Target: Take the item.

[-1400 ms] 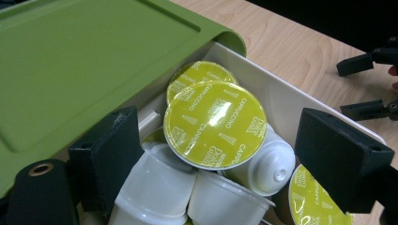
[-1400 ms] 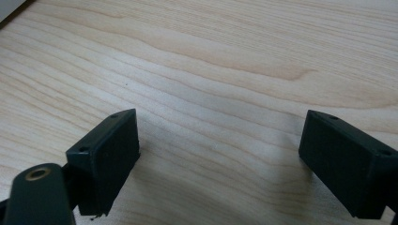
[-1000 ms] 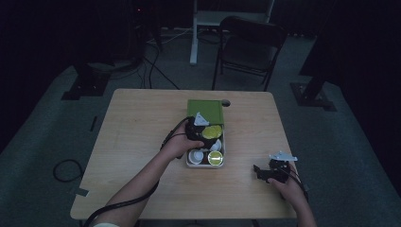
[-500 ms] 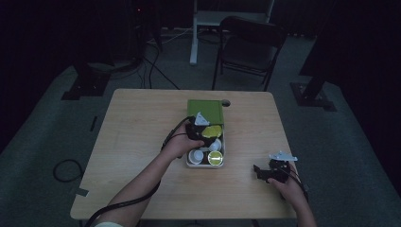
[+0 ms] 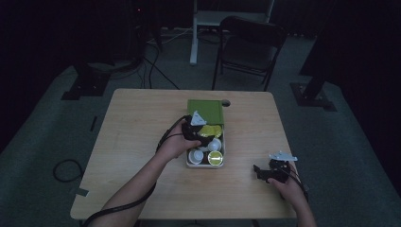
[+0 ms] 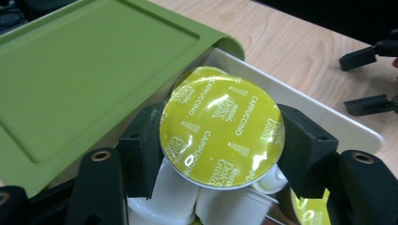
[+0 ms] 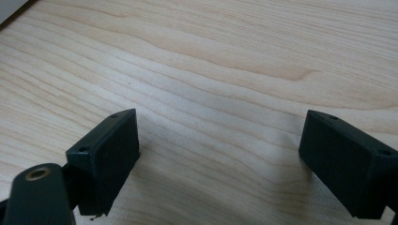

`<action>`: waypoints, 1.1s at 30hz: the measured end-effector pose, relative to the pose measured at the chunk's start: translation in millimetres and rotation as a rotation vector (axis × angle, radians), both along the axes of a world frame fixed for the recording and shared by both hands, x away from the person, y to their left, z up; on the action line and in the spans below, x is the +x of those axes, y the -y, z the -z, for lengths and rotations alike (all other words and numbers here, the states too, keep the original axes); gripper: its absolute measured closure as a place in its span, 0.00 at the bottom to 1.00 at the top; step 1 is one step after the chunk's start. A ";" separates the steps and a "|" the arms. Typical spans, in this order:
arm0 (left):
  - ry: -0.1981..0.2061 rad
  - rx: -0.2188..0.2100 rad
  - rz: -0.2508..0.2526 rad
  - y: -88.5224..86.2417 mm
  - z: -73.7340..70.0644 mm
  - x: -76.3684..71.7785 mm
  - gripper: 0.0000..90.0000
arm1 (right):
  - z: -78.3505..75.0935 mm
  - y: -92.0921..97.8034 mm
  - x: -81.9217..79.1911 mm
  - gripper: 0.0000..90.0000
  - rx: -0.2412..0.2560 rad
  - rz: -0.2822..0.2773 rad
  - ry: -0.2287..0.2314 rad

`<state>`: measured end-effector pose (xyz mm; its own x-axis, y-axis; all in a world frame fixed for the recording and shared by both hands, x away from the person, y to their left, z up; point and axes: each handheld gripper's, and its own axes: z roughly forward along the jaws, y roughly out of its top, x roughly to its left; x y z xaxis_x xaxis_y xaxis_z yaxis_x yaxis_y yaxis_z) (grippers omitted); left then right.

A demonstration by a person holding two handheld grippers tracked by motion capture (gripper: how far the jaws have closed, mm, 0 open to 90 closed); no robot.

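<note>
Two hand-held grippers are in play, and we read the work as handling coffee capsules in the white tray [image 5: 222,147] that sits mid-bench beside its green lid [image 5: 205,111].

Our left hand-held gripper [image 6: 220,140] has its two black jaws clamped on the rim of a yellow-foiled capsule [image 6: 222,134], one pad on each side of the foil disc. In the left gripper view the capsule sits over the tray, just above other white capsule bodies [image 6: 180,197], with another yellow foil [image 6: 307,211] peeking out lower right. We cannot tell for certain whether it is lifted clear or resting among them. In the high view the left hand-held gripper [image 5: 201,134] sits over the far end of the tray, next to the lid.

Our right hand-held gripper [image 7: 220,159] is idle: jaws wide apart, holding nothing, low over bare bench [image 7: 234,61] well to the right of the tray.

We judge the step to be the grasp-and-move of this one capsule. Next we need a steady grip, since the foil rim is thin and could slip, and a straight vertical move so the neighbours stay undisturbed.
</note>
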<state>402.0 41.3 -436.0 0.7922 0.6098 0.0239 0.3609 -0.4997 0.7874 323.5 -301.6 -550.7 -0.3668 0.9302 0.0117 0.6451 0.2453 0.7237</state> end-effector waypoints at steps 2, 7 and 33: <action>0.000 -0.005 0.002 -1.7 -2.7 -2.3 0.43 | 0.0 0.0 0.0 0.13 0.000 0.000 0.000; 0.011 -0.013 0.001 -6.4 -8.7 -6.9 0.43 | 0.0 0.0 0.0 0.13 -0.001 0.000 0.000; 0.049 -0.038 -0.059 -43.5 -24.7 -17.1 0.43 | 0.0 0.1 0.1 0.13 -0.001 0.000 0.001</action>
<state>384.9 84.8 -411.3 0.7532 0.6568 0.0376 0.3494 -0.4478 0.8230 323.5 -301.7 -550.7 -0.3672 0.9301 0.0102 0.6441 0.2464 0.7242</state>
